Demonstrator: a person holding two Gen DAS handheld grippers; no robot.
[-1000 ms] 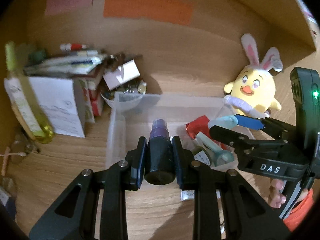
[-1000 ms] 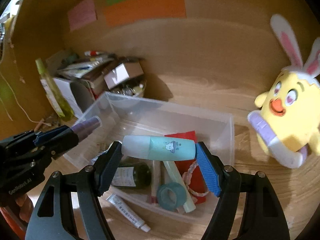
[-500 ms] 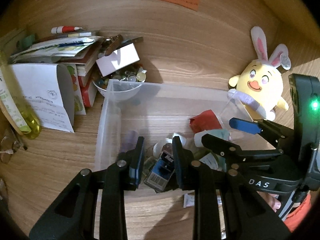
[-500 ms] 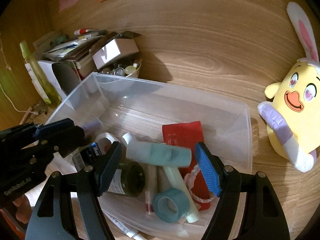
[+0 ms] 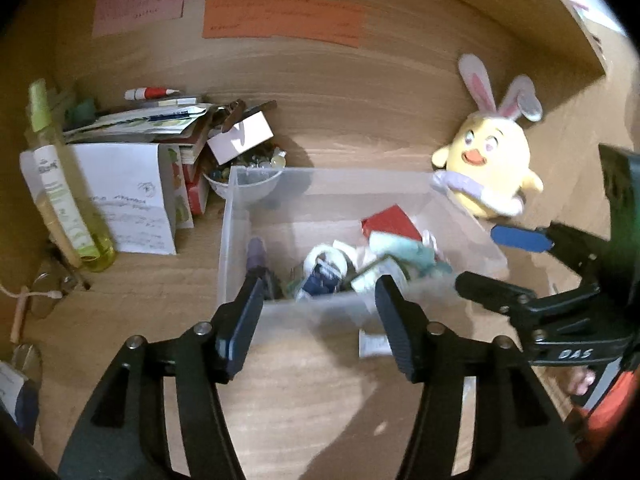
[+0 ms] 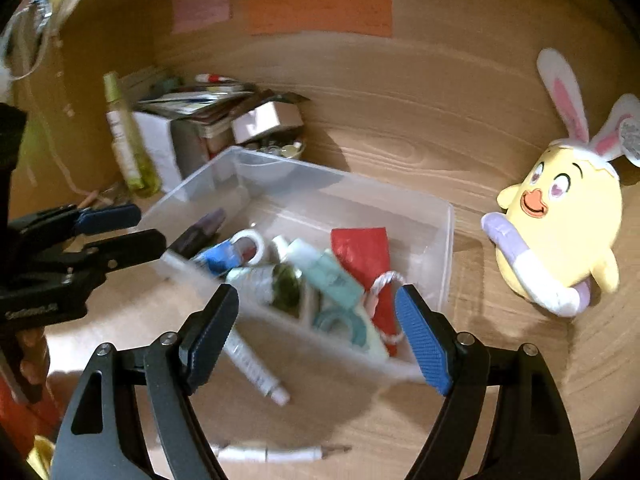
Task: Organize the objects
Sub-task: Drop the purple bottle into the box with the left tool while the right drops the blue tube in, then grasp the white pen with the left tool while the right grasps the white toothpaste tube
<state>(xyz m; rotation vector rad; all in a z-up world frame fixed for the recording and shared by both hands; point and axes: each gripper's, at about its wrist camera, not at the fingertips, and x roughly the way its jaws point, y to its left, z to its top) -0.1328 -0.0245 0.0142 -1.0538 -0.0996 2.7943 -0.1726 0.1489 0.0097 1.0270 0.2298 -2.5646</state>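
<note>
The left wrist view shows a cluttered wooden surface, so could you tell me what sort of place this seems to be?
Probably a home desk or study nook: coloured paper notes stuck on the wooden back panel, a stack of papers and booklets, and a plush chick beside a clear storage bin.

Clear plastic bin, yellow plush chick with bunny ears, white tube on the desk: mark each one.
clear plastic bin (image 6: pixel 446 240), right wrist view, right wall.
yellow plush chick with bunny ears (image 6: pixel 560 232), right wrist view, belly.
white tube (image 6: pixel 256 368), right wrist view, mid-body, outside the bin.
</note>
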